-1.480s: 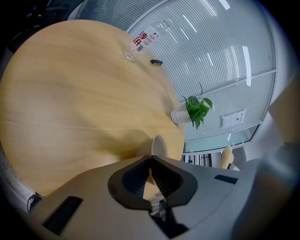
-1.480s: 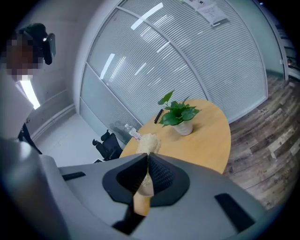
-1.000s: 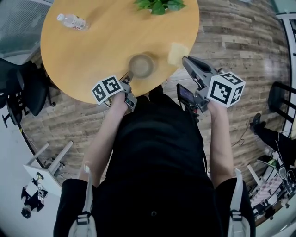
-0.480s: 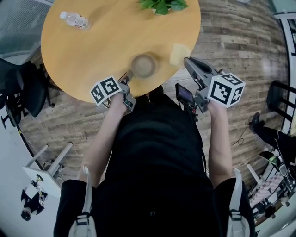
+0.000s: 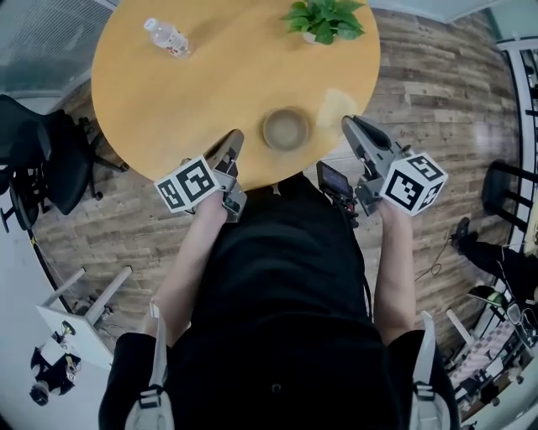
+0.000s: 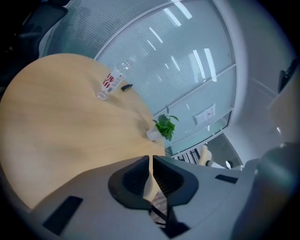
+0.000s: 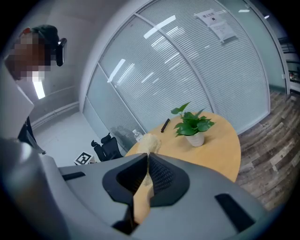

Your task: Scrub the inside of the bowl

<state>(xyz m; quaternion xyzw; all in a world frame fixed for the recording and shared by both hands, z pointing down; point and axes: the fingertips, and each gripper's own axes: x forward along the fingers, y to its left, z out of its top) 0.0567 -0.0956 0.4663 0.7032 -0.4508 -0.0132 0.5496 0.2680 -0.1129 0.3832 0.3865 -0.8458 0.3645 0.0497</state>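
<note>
A brown bowl [image 5: 286,128] stands upright on the round wooden table [image 5: 168,92], near its front edge. A pale yellow sponge [image 5: 337,102] lies to the bowl's right, by the table's rim. My left gripper [image 5: 234,139] is over the front edge, left of the bowl and apart from it, shut on nothing. My right gripper [image 5: 347,123] is shut, its tips just short of the sponge. In the right gripper view the sponge [image 7: 147,139] shows right beyond the closed jaws. The bowl is out of sight in both gripper views.
A plastic water bottle [image 5: 166,37] lies at the table's far left, with a dark pen [image 6: 125,86] near it. A small potted plant [image 5: 326,18] stands at the far edge. Black office chairs [image 5: 42,151] sit left of the table, and glass walls lie beyond.
My left gripper has drawn back from the bowl's near-left side, leaving a gap. The head view has shifted, so the table sits lower and further right. The right gripper stays by the sponge.
</note>
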